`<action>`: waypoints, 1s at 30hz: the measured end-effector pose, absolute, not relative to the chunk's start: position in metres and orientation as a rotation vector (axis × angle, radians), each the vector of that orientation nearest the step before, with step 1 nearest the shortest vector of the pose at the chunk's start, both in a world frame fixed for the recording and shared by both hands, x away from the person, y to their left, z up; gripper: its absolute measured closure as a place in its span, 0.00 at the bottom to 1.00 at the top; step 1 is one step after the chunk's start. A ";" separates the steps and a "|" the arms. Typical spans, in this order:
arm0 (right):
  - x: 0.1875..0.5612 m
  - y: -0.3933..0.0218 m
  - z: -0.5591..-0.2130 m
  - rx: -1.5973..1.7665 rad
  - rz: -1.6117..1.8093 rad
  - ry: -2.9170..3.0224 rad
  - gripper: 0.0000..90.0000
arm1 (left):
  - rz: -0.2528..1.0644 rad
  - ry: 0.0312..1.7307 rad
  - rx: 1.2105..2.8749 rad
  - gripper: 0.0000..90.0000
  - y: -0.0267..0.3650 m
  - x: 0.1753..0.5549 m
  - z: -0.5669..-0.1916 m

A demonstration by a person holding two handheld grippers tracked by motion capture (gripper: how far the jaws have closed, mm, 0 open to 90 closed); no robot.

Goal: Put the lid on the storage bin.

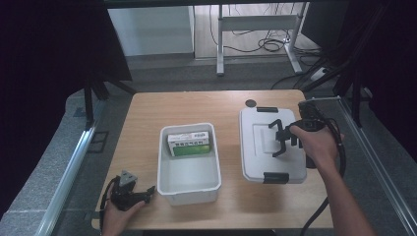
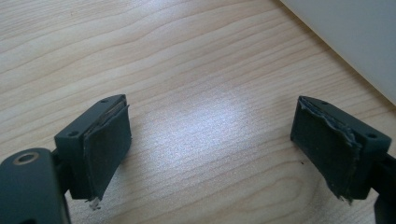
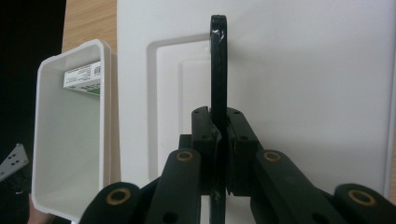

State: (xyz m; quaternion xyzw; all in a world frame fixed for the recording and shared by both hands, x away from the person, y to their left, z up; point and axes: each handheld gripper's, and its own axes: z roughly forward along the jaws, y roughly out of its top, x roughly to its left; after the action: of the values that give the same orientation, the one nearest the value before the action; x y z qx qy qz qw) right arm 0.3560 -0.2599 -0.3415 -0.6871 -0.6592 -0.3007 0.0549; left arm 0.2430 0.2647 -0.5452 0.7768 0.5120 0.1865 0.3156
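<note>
Right claw [image 3: 219, 154] clamping thin black strip [image 3: 218, 65] above white lid [image 3: 303, 70]. Left claw [image 2: 210, 149] gaping wide, holding nothing, hovering over worktop [image 2: 187, 70].

Both grippers are black: the left gripper [image 1: 147, 192] carries a grey three-cornered plate, its worn pads [image 2: 106, 142] frayed; the right gripper [image 1: 281, 140] trails a black cable, brass-ringed screws on its links.

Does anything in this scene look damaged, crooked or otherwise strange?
Yes. The pads of the left gripper look worn, with ragged, peeling edges. The right gripper is shut on the lid's black handle, while the white lid lies beside the open white bin, not on it.
</note>
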 end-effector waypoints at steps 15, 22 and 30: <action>0.352 -0.244 -0.328 -2.033 -0.931 -2.048 0.94 | 0.490 1.347 2.048 0.14 0.265 0.243 -0.545; 0.351 -0.236 -0.326 -2.004 -0.940 -2.058 0.94 | 0.490 1.347 2.049 0.14 0.265 0.243 -0.545; 0.352 -0.225 -0.324 -1.980 -0.935 -2.071 0.94 | 0.489 1.346 2.049 0.14 0.265 0.243 -0.545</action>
State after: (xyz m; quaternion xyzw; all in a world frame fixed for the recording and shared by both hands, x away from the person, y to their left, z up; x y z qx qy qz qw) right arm 0.3518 -0.2247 -0.3238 -0.6557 -0.6857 -0.3095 0.0638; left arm 0.2434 0.2651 -0.5452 0.7779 0.5108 0.1856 0.3155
